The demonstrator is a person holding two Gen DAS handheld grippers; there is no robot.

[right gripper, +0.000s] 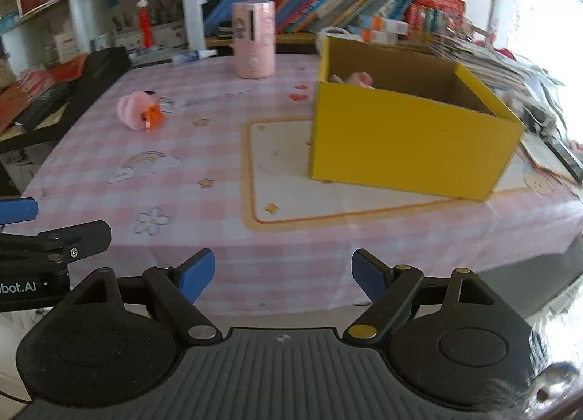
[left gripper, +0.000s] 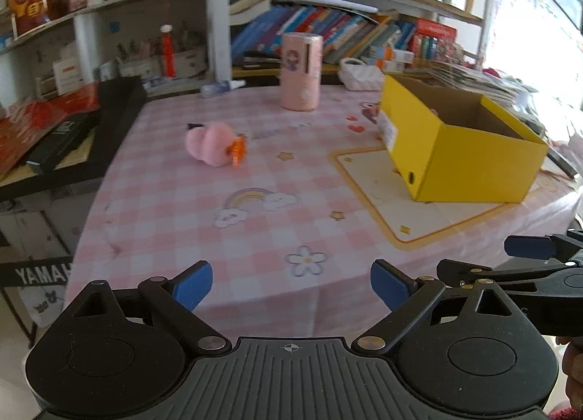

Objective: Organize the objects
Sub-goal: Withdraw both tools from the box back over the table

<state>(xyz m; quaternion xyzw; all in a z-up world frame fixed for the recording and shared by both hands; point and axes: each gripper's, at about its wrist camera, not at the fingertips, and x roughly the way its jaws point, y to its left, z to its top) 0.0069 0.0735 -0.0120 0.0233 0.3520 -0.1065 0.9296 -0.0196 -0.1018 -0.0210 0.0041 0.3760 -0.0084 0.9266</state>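
A pink plush toy with an orange clip lies on the pink checked tablecloth, left of centre; it also shows in the right wrist view. An open yellow box stands at the right, with something pink inside. A pink cylindrical container stands upright at the back. My left gripper is open and empty at the table's near edge. My right gripper is open and empty beside it, to its right.
Bookshelves line the back wall. A black keyboard case with red papers sits left of the table. A white basket and a small tube lie at the back edge. Stacked papers are at the right.
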